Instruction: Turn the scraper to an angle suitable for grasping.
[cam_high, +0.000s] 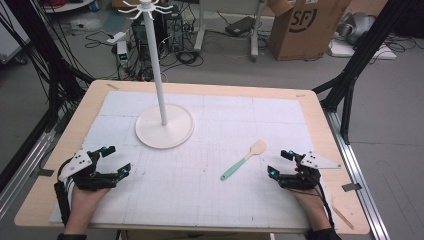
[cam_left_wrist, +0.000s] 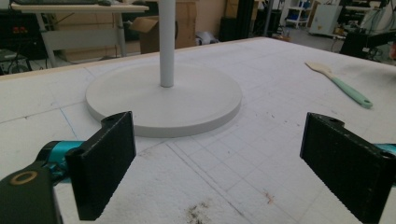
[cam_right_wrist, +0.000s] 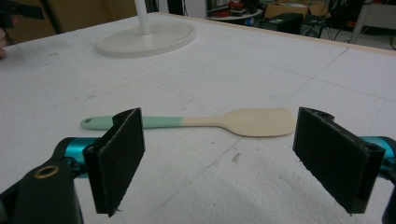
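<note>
While your left hand-held gripper (cam_high: 116, 161) rests on the bench (cam_high: 320, 115) with jaws spread wide and nothing between them, your right hand-held gripper (cam_high: 280, 163) sits equally wide open just beside the spatula (cam_high: 244, 160). That spatula, mint-green handle and cream blade, lies flat on the white gridded mat (cam_high: 240, 115), well apart from the white stand (cam_high: 164, 125), towards your right-hand near side of it
</note>
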